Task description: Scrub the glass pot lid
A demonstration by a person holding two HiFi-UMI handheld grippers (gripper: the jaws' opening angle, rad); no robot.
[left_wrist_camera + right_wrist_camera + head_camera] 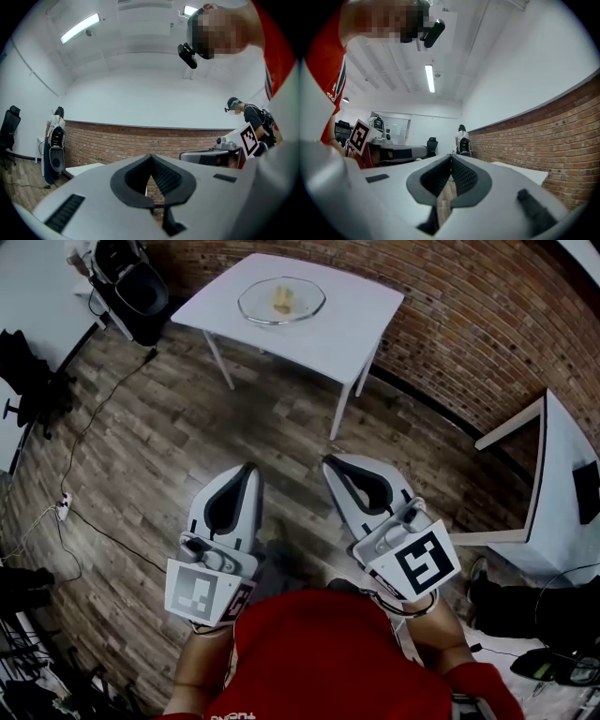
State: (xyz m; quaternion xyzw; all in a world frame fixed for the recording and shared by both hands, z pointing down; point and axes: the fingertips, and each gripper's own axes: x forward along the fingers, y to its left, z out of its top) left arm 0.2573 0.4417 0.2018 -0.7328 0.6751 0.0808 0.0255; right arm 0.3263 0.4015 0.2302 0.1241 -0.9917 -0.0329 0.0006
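The glass pot lid [281, 301] lies on a white table [347, 334] far ahead, with a small yellowish thing [283, 299] on it that I cannot identify. My left gripper [249, 468] and right gripper [328, 462] hover side by side over the wooden floor, well short of the table. In the left gripper view the jaws of the left gripper [151, 157] are pressed together with nothing between them. The right gripper [451, 157] is likewise shut and empty. Each gripper view shows the other gripper beside it and the table's edge [82, 168] [520, 171].
A brick wall [469, 315] runs behind the table. A second white table [562, 493] stands at the right, a black chair [131, 282] at the far left. Cables [94, 427] trail over the floor at the left. A person with a backpack [462, 140] stands far off.
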